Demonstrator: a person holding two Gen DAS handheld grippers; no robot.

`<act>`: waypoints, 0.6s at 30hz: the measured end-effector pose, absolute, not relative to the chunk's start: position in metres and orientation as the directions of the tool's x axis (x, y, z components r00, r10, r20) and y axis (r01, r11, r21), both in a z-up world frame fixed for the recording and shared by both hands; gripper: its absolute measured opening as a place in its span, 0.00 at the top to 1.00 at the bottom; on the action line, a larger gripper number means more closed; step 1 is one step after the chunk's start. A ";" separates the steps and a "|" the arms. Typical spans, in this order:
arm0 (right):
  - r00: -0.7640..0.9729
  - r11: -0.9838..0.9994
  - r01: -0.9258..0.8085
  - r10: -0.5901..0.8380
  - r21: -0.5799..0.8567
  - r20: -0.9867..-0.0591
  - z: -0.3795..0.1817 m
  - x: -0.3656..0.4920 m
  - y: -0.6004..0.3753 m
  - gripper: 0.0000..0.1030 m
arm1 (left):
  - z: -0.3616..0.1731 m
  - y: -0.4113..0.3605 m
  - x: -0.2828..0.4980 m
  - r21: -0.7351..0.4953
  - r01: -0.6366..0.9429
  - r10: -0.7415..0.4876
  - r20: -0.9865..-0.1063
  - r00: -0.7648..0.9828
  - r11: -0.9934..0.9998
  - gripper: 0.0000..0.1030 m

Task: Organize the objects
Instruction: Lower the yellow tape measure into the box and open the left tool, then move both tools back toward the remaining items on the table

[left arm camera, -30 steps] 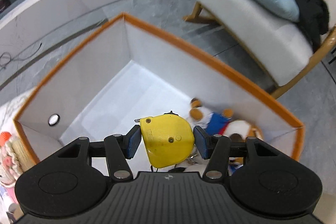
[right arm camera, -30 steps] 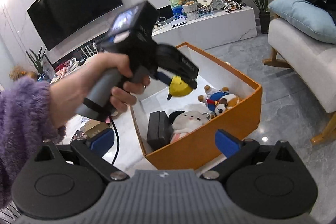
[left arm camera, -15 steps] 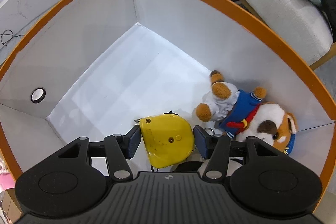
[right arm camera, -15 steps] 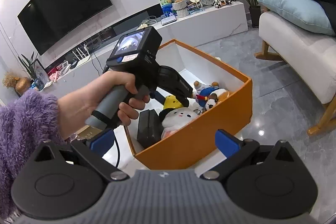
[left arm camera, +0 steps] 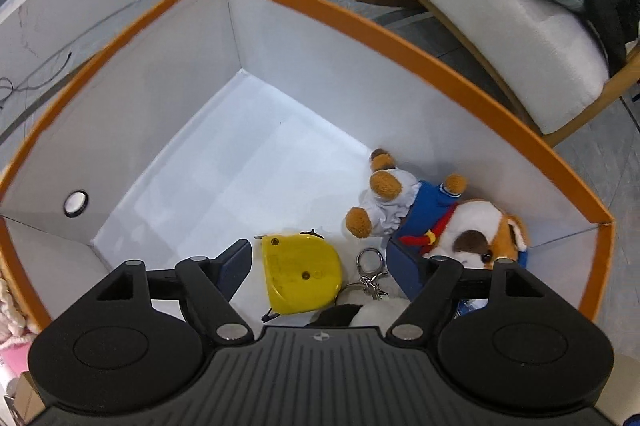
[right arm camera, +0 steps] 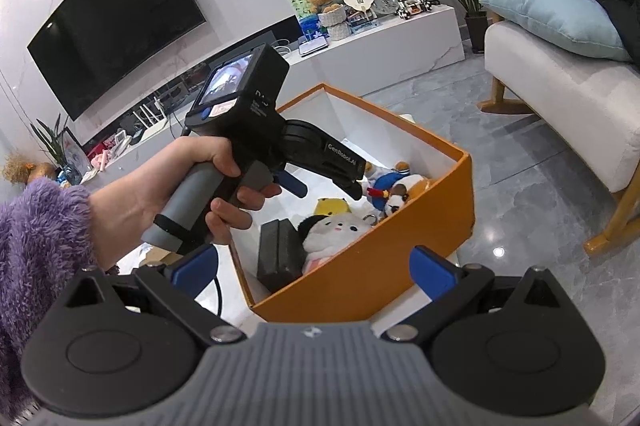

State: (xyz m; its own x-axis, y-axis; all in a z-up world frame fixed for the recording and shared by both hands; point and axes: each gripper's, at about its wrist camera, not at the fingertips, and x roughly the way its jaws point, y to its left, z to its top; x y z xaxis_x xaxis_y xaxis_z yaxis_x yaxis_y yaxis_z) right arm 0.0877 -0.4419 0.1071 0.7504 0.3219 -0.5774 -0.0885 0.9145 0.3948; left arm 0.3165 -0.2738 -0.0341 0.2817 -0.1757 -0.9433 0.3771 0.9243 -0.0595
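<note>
A yellow tape measure (left arm camera: pixel 302 274) lies on the white floor of the orange box (left arm camera: pixel 400 42), between the spread fingers of my left gripper (left arm camera: pixel 320 262), which is open and empty above it. A plush dog in blue (left arm camera: pixel 436 218) lies to its right, with a key ring (left arm camera: pixel 370 272) beside it. In the right wrist view the tape measure (right arm camera: pixel 332 206) lies in the box (right arm camera: pixel 380 266) under the left gripper (right arm camera: pixel 320 182). My right gripper (right arm camera: pixel 314 266) is open and empty in front of the box.
The box also holds a white plush (right arm camera: pixel 338 232) and a black block (right arm camera: pixel 280 254). A white armchair (right arm camera: pixel 568 114) with a blue cushion stands to the right. A TV console (right arm camera: pixel 380 38) with ornaments runs along the far wall.
My left gripper lowered the tape measure into the box, then opened and let go; the tape measure now lies on the box floor. The right gripper stayed open.
</note>
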 end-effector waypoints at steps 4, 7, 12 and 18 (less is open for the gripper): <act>0.748 0.895 -0.171 0.390 0.412 -0.537 0.107 0.088 -0.436 0.01 | -0.004 -0.261 0.308 -0.143 0.401 -0.278 -0.912 0.303 0.905 0.15; 0.726 0.868 -0.225 0.452 0.443 -0.518 0.102 0.091 -0.434 0.01 | 0.027 -0.238 0.289 -0.198 0.415 -0.347 -0.881 0.322 0.888 0.14; 0.723 0.845 -0.232 0.482 0.483 -0.495 0.100 0.096 -0.436 0.01 | 0.062 -0.200 0.253 -0.175 0.421 -0.342 -0.868 0.361 0.890 0.14; 0.750 0.792 -0.339 0.553 0.508 -0.362 0.118 0.082 -0.426 0.01 | 0.091 -0.137 0.201 -0.117 0.423 -0.318 -0.839 0.442 0.899 0.11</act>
